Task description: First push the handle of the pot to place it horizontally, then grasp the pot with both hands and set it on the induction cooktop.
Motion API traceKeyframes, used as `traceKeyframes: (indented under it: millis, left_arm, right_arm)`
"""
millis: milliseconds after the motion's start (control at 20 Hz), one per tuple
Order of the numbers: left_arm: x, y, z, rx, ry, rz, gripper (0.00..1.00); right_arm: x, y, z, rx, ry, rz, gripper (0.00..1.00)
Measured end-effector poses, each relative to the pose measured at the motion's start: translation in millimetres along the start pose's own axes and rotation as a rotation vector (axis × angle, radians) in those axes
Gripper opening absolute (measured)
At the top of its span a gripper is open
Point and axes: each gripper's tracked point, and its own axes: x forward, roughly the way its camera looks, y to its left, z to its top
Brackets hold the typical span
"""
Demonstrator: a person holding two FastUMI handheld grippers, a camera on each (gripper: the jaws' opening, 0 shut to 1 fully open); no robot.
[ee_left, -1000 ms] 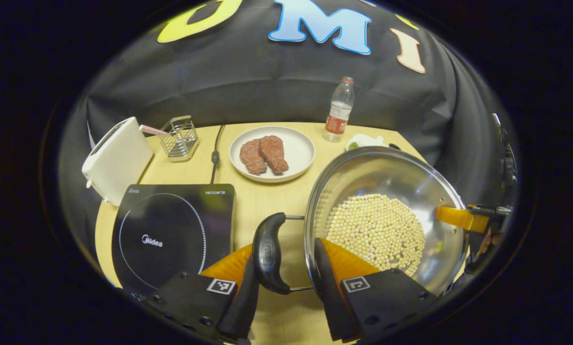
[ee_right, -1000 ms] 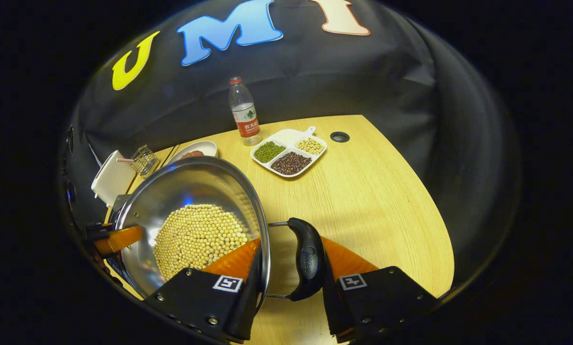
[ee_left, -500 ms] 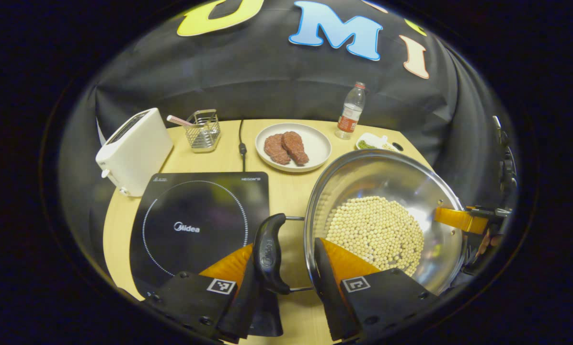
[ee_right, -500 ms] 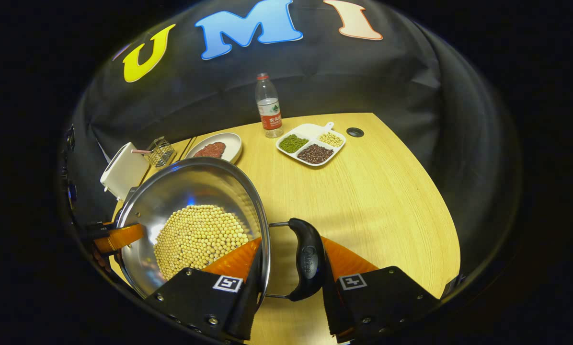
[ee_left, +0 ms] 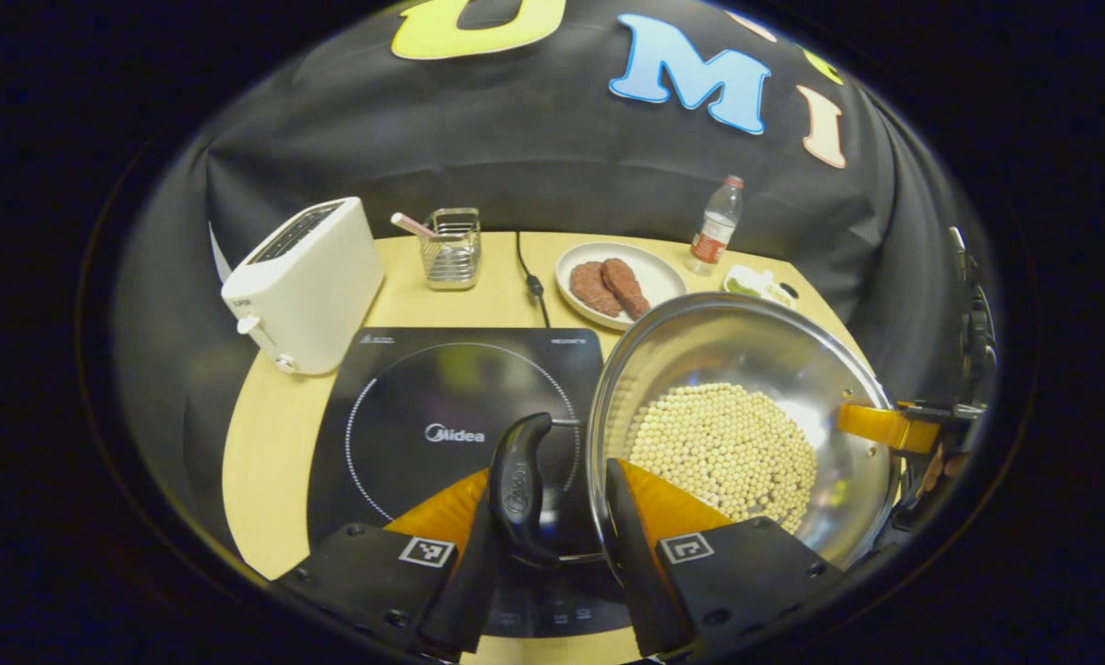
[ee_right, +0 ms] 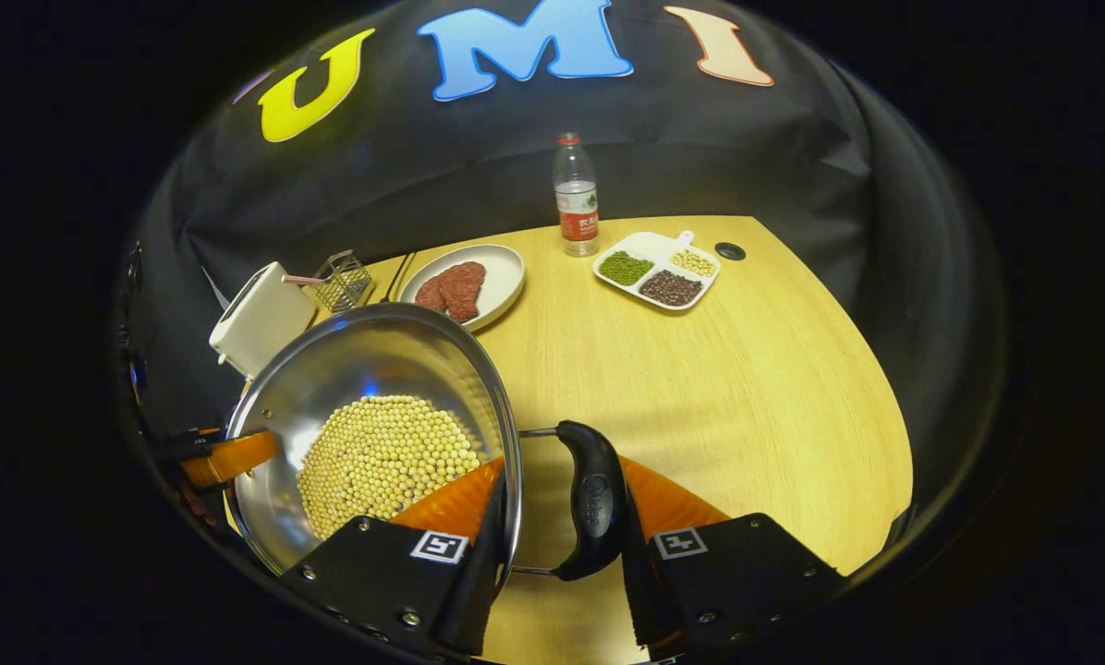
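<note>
Two grippers carry the pot (ee_left: 746,434): the left gripper (ee_left: 552,545) pinches one black handle (ee_left: 518,485) against the rim, and the right gripper (ee_right: 552,545) pinches the other handle (ee_right: 592,499) likewise. Loaded with beans (ee_left: 723,448), this rigid steel pot likely handles heavy and slick, so the side handles suit best. It hangs with the cooktop (ee_left: 423,406) at its 9 o'clock, a plate (ee_left: 649,268) near 12 and a toaster (ee_left: 303,277) toward 10.

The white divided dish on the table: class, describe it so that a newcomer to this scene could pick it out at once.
Start at the wooden table and look to its far edge by the black cloth wall, where a clear water bottle stands. Just beside it lies the white divided dish. Unlike the round plate of meat nearby, it has three compartments holding green, dark and pale beans.
</note>
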Motion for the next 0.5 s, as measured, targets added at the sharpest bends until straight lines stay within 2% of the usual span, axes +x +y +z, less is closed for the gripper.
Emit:
traceKeyframes:
  millis: [50,150,250,400,500]
  left_arm:
    - [-1,8,0,-0.002,-0.001,0.001,0.66]
    - [-2,24,-1,-0.012,-0.002,0.005,0.69]
    - [-2,39,-1,-0.020,0.001,0.007,0.66]
    - [-3,59,-3,-0.030,0.008,0.009,0.70]
    - [-1,73,-4,-0.034,0.009,0.014,0.66]
  right_arm:
    - [1,9,0,-0.001,-0.002,0.003,0.58]
    - [4,25,-1,-0.009,-0.004,0.008,0.58]
    - [7,39,-1,-0.021,-0.005,0.010,0.58]
    - [10,56,0,-0.025,0.000,0.013,0.58]
    - [14,69,0,-0.030,-0.004,0.016,0.58]
